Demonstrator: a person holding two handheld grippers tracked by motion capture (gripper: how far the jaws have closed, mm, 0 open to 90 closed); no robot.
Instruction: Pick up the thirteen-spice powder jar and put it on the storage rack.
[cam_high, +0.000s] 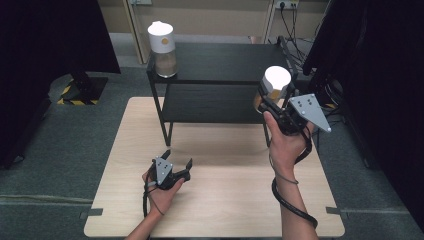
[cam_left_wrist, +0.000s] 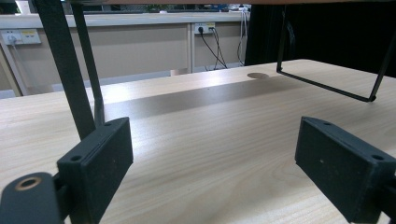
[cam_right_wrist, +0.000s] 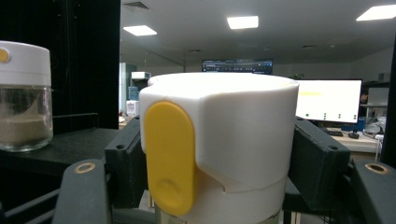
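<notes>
Right gripper view: the white-lidded glass jar with a yellow tab (cam_right_wrist: 219, 144) is cut off below, its contents hidden.

High view shows the right gripper (cam_high: 272, 102) clamped on that jar beside the black two-tier shelf (cam_high: 220, 62), where a second white-lidded jar (cam_high: 162, 47) stands. The left gripper (cam_high: 177, 159) rests wide open, empty, on the pale wooden table (cam_high: 225, 200).

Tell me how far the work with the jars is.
One jar already stands on the shelf. The right tongs hold the second jar clamped near the shelf's right end, not yet set down. The left tongs wait open over the table.
</notes>
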